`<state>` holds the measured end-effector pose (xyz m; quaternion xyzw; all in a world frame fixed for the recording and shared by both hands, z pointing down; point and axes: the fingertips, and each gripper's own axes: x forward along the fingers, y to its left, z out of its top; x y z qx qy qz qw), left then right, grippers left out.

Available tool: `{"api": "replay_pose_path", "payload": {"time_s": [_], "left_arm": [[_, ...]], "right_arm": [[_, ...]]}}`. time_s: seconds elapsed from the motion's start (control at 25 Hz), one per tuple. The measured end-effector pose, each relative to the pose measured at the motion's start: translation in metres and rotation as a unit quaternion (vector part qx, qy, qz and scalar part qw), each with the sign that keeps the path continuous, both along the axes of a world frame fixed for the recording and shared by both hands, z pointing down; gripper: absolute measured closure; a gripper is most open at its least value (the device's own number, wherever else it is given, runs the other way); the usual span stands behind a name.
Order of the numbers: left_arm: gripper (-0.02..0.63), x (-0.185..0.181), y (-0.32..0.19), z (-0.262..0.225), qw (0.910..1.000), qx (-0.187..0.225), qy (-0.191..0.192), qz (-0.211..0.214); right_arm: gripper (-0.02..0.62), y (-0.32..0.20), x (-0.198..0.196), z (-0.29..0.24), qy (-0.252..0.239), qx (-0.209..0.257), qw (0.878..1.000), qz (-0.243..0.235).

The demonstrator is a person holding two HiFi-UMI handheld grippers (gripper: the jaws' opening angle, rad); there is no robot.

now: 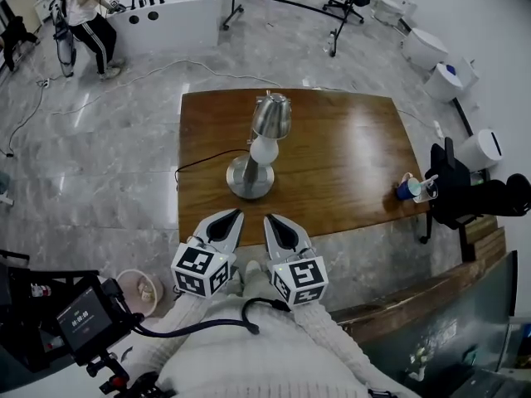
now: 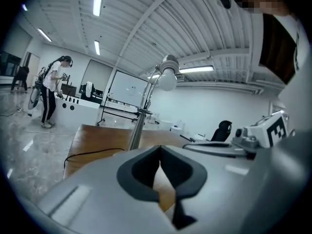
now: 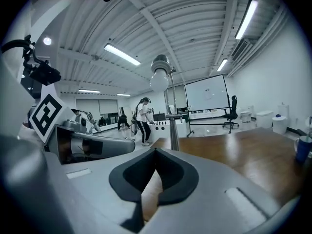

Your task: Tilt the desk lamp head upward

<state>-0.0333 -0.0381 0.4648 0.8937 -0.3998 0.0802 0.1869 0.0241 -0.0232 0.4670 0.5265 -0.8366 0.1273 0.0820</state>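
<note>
A silver desk lamp [image 1: 264, 139] stands on the wooden table [image 1: 348, 164], its round base [image 1: 250, 177] near the front left and its metal head [image 1: 272, 114] with a white bulb pointing down. The lamp head [image 2: 168, 72] also shows high in the left gripper view, and the head [image 3: 160, 72] again in the right gripper view, well beyond the jaws. My left gripper [image 1: 234, 215] and right gripper [image 1: 270, 219] sit side by side at the table's near edge, both shut with nothing between the jaws. Neither touches the lamp.
A black cord [image 1: 203, 160] runs from the lamp base off the table's left edge. A blue cup [image 1: 407, 188] stands at the right edge beside a black chair [image 1: 465, 193]. A person [image 1: 87, 19] stands far off at a white counter.
</note>
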Motion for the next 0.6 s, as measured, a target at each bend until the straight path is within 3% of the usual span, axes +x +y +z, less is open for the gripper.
{"api": "replay_pose_path", "payload": {"time_s": [0.6], "left_arm": [[0.598, -0.0008, -0.0034, 0.0042, 0.9999, -0.003, -0.012, -0.009]], "right_arm": [[0.597, -0.0085, -0.0016, -0.0026, -0.001, -0.007, 1.000, -0.014]]}}
